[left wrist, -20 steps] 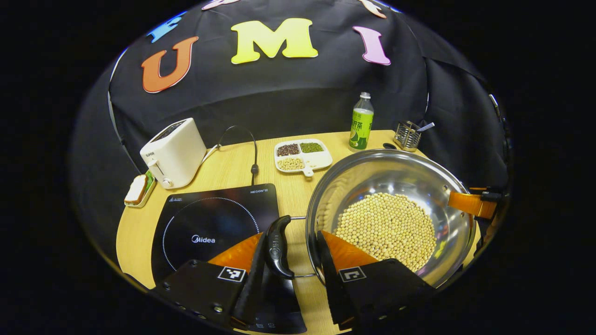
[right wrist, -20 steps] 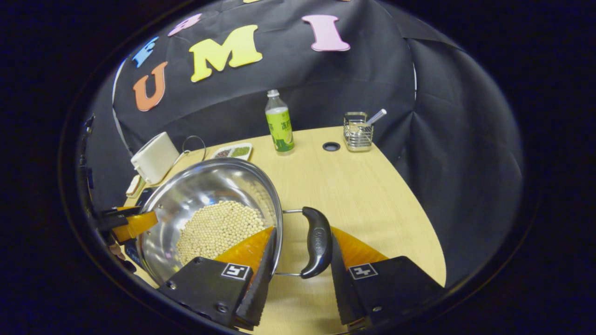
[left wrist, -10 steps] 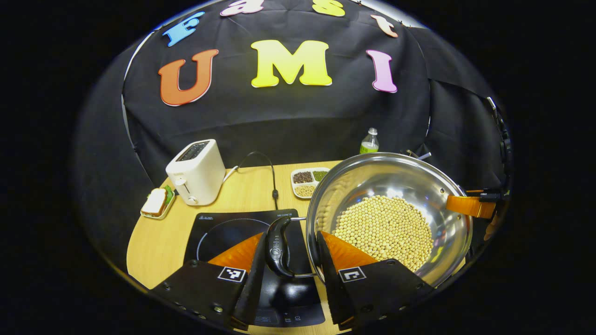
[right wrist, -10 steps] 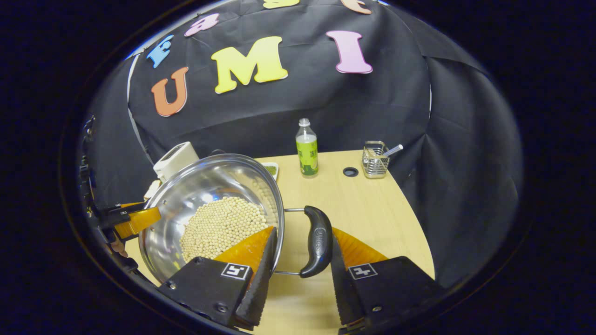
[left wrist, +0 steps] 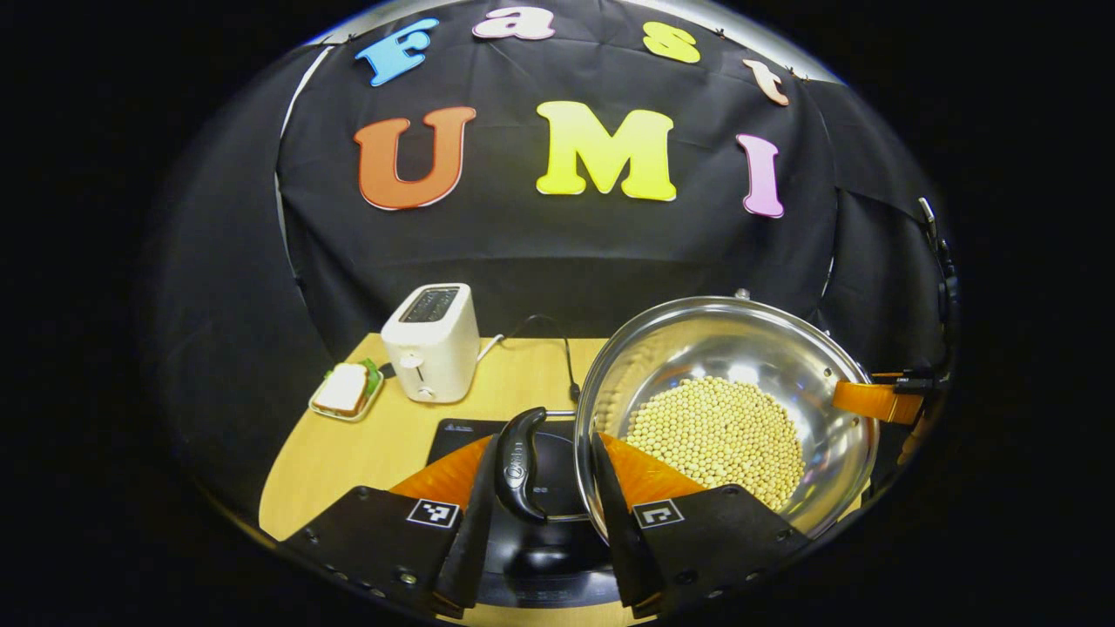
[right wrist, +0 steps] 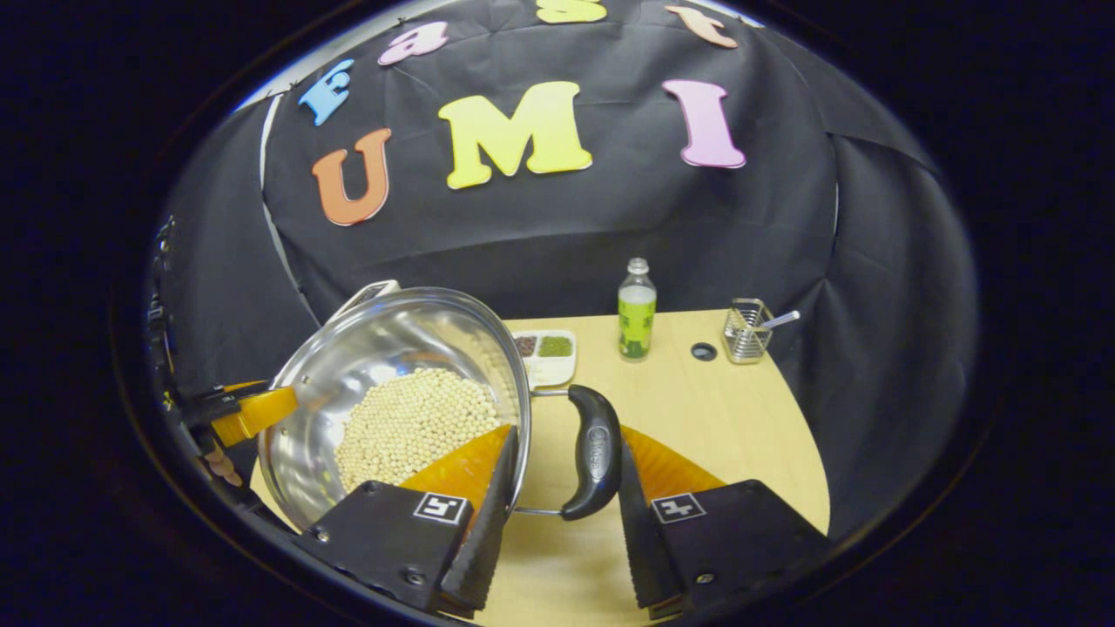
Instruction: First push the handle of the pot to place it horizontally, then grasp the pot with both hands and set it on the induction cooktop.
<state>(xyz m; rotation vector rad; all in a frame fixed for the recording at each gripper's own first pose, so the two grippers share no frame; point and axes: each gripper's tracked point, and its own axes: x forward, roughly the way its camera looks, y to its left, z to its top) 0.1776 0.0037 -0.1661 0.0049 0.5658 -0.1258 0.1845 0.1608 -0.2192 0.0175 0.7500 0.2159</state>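
A steel pot [left wrist: 732,348] half full of pale beans [left wrist: 714,431] hangs in the air between both grippers. My left gripper [left wrist: 544,440] is shut on the pot's left black handle [left wrist: 520,466], one finger outside the handle and the other inside the rim. In the right gripper view, my right gripper [right wrist: 566,435] clamps the other black handle [right wrist: 592,453] and the pot [right wrist: 383,348] wall the same way. The black induction cooktop [left wrist: 453,431] lies below the left handle, partly hidden by pot and fingers. The pot's far side shows the opposite gripper's finger [left wrist: 880,401].
A white toaster [left wrist: 431,340] with its cable [left wrist: 566,357] and a small plate with a sandwich [left wrist: 346,390] stand at the back left. A divided dish of beans [right wrist: 544,353], a green bottle [right wrist: 636,309] and a wire holder [right wrist: 747,331] line the back right of the table.
Both grippers have lifted the pot off the table and carried it leftward, so it now hangs over the cooktop's right part. The grip on both handles is unchanged.
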